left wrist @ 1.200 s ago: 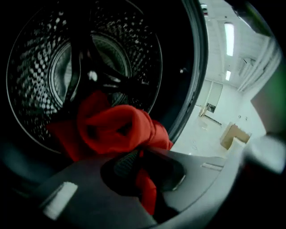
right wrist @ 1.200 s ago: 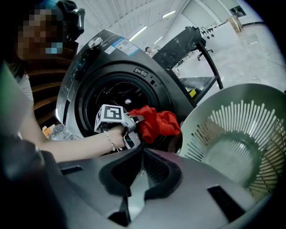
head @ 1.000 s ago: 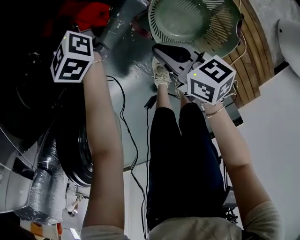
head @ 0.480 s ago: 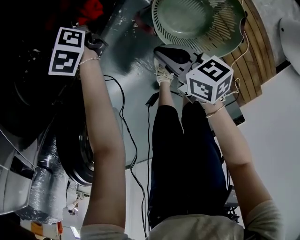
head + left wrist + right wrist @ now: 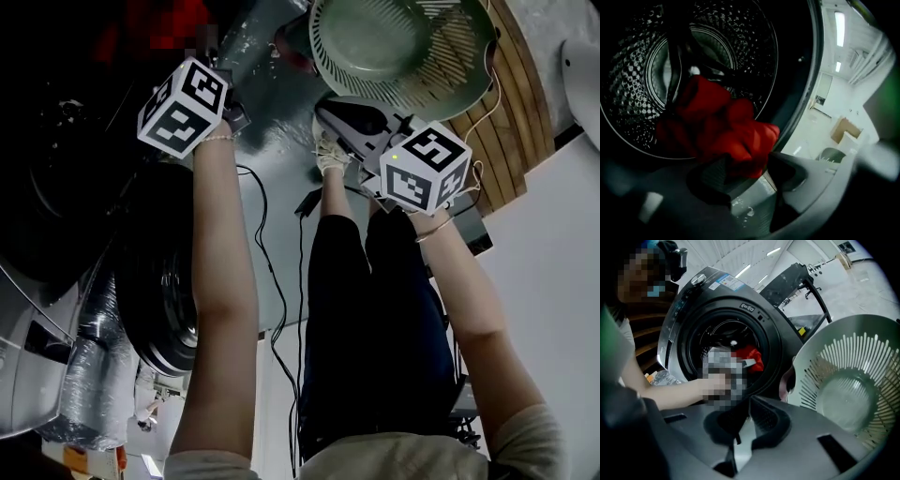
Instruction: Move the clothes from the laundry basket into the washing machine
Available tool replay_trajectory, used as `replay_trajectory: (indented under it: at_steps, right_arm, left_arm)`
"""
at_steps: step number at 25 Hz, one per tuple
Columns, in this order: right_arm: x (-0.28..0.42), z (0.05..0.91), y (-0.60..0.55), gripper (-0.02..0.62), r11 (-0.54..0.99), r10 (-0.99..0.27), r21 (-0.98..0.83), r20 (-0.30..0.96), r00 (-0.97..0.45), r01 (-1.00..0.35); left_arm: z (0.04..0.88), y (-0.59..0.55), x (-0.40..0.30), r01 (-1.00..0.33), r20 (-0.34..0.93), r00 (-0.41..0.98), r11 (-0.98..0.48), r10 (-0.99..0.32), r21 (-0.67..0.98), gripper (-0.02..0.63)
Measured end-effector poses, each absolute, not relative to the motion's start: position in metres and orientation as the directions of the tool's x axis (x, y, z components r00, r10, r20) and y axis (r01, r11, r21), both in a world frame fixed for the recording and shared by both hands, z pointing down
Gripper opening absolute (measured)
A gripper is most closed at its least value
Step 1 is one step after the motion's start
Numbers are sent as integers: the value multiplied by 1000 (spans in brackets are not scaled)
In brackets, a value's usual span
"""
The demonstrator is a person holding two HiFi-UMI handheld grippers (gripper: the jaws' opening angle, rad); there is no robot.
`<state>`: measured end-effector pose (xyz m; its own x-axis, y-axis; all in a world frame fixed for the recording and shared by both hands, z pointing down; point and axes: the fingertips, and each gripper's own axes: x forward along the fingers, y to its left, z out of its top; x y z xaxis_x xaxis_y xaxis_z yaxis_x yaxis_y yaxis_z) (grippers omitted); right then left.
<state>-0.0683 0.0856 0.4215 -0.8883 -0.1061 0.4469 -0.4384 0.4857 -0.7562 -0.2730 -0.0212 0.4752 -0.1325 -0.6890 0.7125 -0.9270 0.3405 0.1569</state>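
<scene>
A red garment (image 5: pixel 723 131) lies bunched in the mouth of the washing machine's steel drum (image 5: pixel 642 93). My left gripper (image 5: pixel 750 169) is open. Its jaws have just been opening, and a fold of the red cloth hangs loose between the fingertips. In the head view its marker cube (image 5: pixel 183 105) is at the drum's dark opening. My right gripper (image 5: pixel 744 422) is shut on nothing and hangs in front of the pale green laundry basket (image 5: pixel 848 380), whose bare bottom and slotted wall face me. The right gripper view also shows the red garment (image 5: pixel 751 357) inside the machine's door ring (image 5: pixel 774 345).
The open round door (image 5: pixel 155 291) hangs at the machine's left side. Black cables (image 5: pixel 267 281) run along the floor beside the person's legs (image 5: pixel 375 319). A black folding stand (image 5: pixel 787 282) stands behind the machine. Silver foil ducting (image 5: pixel 89 356) lies near the door.
The left marker cube has shifted right and turned, and the left arm has followed it. The red garment now lies darker and deeper in the drum. The right gripper has hardly moved.
</scene>
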Motion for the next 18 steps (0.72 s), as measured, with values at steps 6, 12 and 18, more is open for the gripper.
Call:
replay_trajectory:
  at_steps: [6, 12, 18]
  right_arm:
    - [-75, 421, 70, 21, 490, -120, -760, 426, -897, -427]
    - [-76, 427, 61, 21, 498, -131, -756, 418, -899, -424]
    - [-66, 429, 61, 21, 480, -150, -758, 424, -893, -441]
  left_arm:
    - [474, -42, -333, -885, 686, -281, 458, -671, 87, 43]
    - [456, -83, -380, -899, 570, -400, 429, -718, -91, 44]
    - [469, -98, -379, -889, 599, -401, 452, -693, -71, 59]
